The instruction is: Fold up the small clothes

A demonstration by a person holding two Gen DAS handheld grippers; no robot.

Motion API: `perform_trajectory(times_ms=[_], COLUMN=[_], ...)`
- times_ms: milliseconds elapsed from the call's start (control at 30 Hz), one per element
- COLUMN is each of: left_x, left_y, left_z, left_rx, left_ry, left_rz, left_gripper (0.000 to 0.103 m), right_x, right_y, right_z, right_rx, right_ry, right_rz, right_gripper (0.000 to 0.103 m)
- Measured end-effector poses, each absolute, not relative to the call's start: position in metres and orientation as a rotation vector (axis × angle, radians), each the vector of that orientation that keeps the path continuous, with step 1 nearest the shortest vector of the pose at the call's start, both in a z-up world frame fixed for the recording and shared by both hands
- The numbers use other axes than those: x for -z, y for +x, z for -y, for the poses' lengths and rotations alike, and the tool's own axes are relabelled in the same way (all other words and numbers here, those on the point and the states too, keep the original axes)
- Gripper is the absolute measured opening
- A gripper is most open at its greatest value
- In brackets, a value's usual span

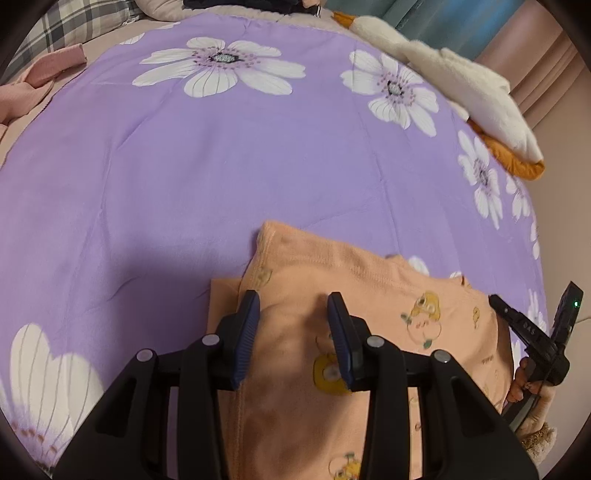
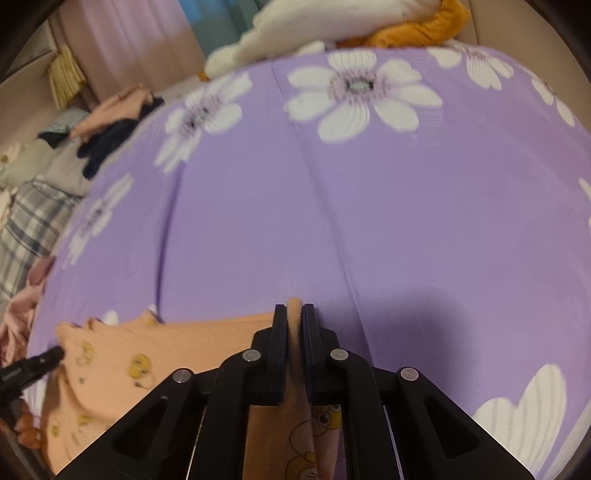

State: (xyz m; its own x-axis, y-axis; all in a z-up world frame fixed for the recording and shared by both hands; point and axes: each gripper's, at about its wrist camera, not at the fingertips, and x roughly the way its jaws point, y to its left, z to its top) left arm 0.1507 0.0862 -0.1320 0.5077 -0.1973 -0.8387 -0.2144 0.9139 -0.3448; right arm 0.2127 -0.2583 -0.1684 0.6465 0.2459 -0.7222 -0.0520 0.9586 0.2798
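A small peach garment [image 1: 369, 295] printed with yellow cartoon figures lies partly folded on the purple flowered sheet [image 1: 221, 166]. My left gripper [image 1: 293, 302] hovers over the garment's left part. Its blue pads stand apart on either side of a stretch of cloth without pinching it, so it is open. In the right wrist view my right gripper [image 2: 294, 308] is shut on a raised fold at the right end of the peach garment [image 2: 147, 343]. The cloth sticks up between the pressed jaws. The right gripper [image 1: 496, 300] also shows at the garment's right edge, held by a hand [image 1: 524, 384].
A white and orange plush toy [image 1: 461, 85] lies along the far right edge of the sheet. Pink cloth [image 1: 44, 70] and plaid bedding [image 1: 74, 22] sit at the far left. A pile of peach and dark clothes [image 2: 110, 122] lies beyond the sheet's left side.
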Motion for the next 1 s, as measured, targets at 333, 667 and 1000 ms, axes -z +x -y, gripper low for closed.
perform_trajectory(times_ms=[333, 667, 1000], left_x=[0.103, 0.132, 0.142], left_y=[0.091, 0.061, 0.068], left_z=[-0.088, -0.09, -0.088], left_rx=[0.014, 0.06, 0.158], left_ry=[-0.467, -0.553, -0.615], left_rz=[-1.005, -1.101, -1.1], left_gripper=[0.065, 0.065, 0.064], right_x=[0.13, 0.168, 0.185], right_y=[0.165, 0.095, 0.096], right_z=[0.281, 0.301, 0.274], right_rx=[-0.176, -0.219, -0.354], right_ry=[0.328, 0.496, 0.567], right_rz=[-0.793, -0.882, -0.928], right_gripper=[0.052, 0.053, 0.053])
